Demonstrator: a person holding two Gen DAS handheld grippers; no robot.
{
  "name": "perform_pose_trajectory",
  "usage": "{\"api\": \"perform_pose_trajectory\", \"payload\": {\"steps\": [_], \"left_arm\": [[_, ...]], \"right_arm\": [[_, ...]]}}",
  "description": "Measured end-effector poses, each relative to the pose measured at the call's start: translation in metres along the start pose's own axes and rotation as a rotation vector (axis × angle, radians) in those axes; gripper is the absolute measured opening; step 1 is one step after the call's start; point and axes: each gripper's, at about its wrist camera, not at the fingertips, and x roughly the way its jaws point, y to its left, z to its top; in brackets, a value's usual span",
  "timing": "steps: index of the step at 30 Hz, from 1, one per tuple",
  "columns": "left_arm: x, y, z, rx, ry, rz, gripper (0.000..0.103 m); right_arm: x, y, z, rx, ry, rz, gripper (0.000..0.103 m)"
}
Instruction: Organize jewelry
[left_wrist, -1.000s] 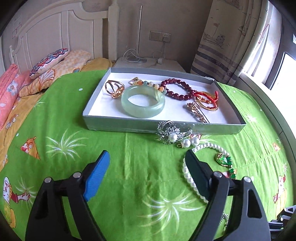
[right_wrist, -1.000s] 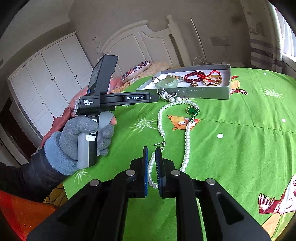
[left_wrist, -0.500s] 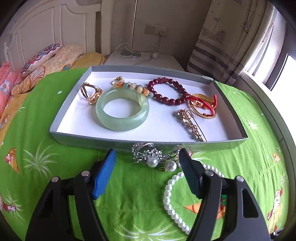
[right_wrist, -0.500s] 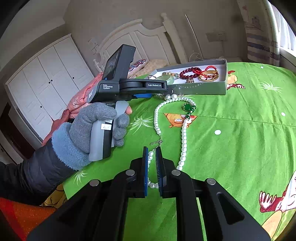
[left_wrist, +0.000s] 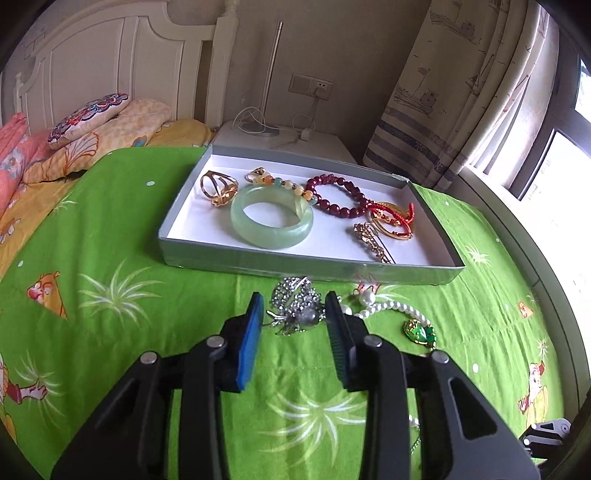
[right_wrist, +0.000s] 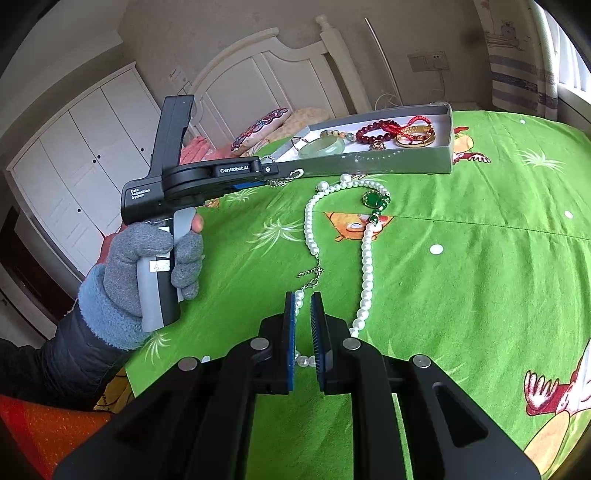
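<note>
A silver brooch (left_wrist: 295, 302) with a pearl lies on the green bedspread just in front of the grey box (left_wrist: 258, 258). My left gripper (left_wrist: 293, 306) straddles it, and its jaws are closing with the brooch between them; a thin gap still shows at the left pad. The right wrist view shows my left gripper (right_wrist: 271, 172) side on, with the brooch (right_wrist: 290, 176) at its tip. A pearl necklace (right_wrist: 367, 266) with a green pendant (right_wrist: 375, 201) loops across the bed. My right gripper (right_wrist: 303, 299) is shut over the clasp end, pearls showing in the slit between its fingers; whether they are pinched is unclear.
The box (right_wrist: 369, 164) holds a jade bangle (left_wrist: 271, 218), a dark red bead bracelet (left_wrist: 343, 195), gold rings and a hair clip. Pillows (left_wrist: 92, 118) lie at the far left. A nightstand (left_wrist: 280, 136) stands behind the box, curtains (left_wrist: 461, 92) to the right. A gloved hand (right_wrist: 147, 251) holds the left gripper.
My left gripper went forward to the brooch and its jaws narrowed around it from wide open. The right gripper and the necklace kept their places.
</note>
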Motion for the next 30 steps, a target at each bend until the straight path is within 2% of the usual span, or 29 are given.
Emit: {"api": "perform_pose_trajectory", "payload": {"steps": [4, 7, 8, 9, 10, 11, 13, 16, 20, 21, 25, 27, 28, 29, 30], "left_arm": [[-0.021, 0.014, -0.015, 0.018, -0.051, 0.059, 0.034], [-0.03, 0.027, -0.028, 0.005, -0.054, 0.078, 0.034], [-0.032, 0.031, -0.032, -0.002, -0.052, 0.079, 0.034], [-0.033, 0.034, -0.035, -0.007, -0.047, 0.078, 0.034], [-0.035, 0.037, -0.038, -0.019, -0.043, 0.067, 0.034], [-0.039, 0.039, -0.039, -0.023, -0.051, 0.063, 0.034], [-0.046, 0.041, -0.042, -0.012, -0.069, 0.069, 0.034], [-0.054, 0.04, -0.046, 0.016, -0.082, 0.075, 0.034], [-0.063, 0.044, -0.053, 0.023, -0.088, 0.071, 0.034], [-0.066, 0.046, -0.055, 0.023, -0.092, 0.073, 0.034], [-0.078, 0.057, -0.06, 0.016, -0.109, 0.083, 0.034], [-0.082, 0.063, -0.062, 0.003, -0.112, 0.081, 0.034], [-0.084, 0.066, -0.063, -0.003, -0.112, 0.08, 0.034], [-0.085, 0.068, -0.063, -0.007, -0.113, 0.079, 0.034], [-0.086, 0.07, -0.064, -0.01, -0.115, 0.078, 0.034]], "right_arm": [[0.0, 0.004, -0.002, -0.02, 0.014, 0.011, 0.015], [0.008, 0.007, -0.002, -0.034, 0.066, 0.005, 0.016], [0.014, 0.008, -0.001, -0.037, 0.099, -0.008, 0.02], [0.02, 0.008, -0.001, -0.037, 0.134, -0.029, 0.043], [0.025, 0.011, -0.001, -0.044, 0.151, -0.004, 0.08], [0.028, 0.018, 0.0, -0.081, 0.162, 0.001, 0.099], [0.035, 0.029, -0.001, -0.144, 0.182, -0.093, 0.099], [0.041, 0.041, -0.003, -0.21, 0.21, -0.166, 0.099], [0.036, 0.032, 0.003, -0.157, 0.201, -0.148, 0.098], [0.03, 0.029, 0.007, -0.133, 0.176, -0.13, 0.093], [0.006, 0.025, 0.027, -0.119, 0.046, -0.145, 0.092], [0.017, 0.018, 0.031, -0.144, 0.091, -0.19, 0.091], [0.026, 0.015, 0.031, -0.162, 0.127, -0.215, 0.077], [0.033, 0.014, 0.03, -0.183, 0.154, -0.228, 0.068], [0.039, 0.016, 0.029, -0.2, 0.169, -0.237, 0.065]]}}
